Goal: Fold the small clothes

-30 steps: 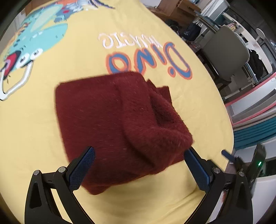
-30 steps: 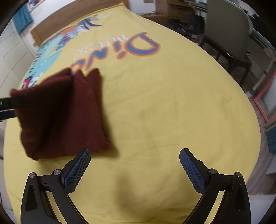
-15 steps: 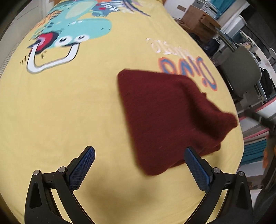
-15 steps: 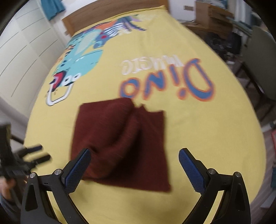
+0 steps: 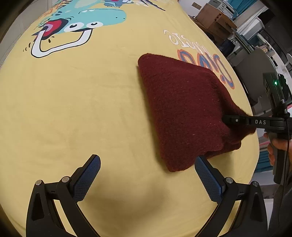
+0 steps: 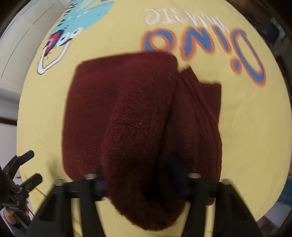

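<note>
A folded dark red knitted garment (image 5: 182,109) lies on the yellow dinosaur-print sheet (image 5: 73,109). In the right wrist view the garment (image 6: 136,118) fills the middle. Its near fold bunches up between the jaws of my right gripper (image 6: 138,175), which are closing on it, and the pads are buried in the knit. The left wrist view shows that right gripper (image 5: 235,121) pinching the garment's right side. My left gripper (image 5: 146,173) stands open over bare sheet, with the garment's near corner just beyond its right finger (image 5: 208,178). At the right wrist view's left edge the left gripper (image 6: 23,167) shows again.
The sheet's right edge (image 5: 255,145) drops off close to the garment. Past it stand a grey chair (image 5: 255,60) and cardboard boxes (image 5: 215,16). A person's hand (image 5: 277,144) holds the right gripper's handle. White cupboard doors (image 6: 11,45) stand to the left.
The right gripper came in over the garment and its jaws closed from wide open onto the near fold. The left gripper slid left, off the garment, and stays open.
</note>
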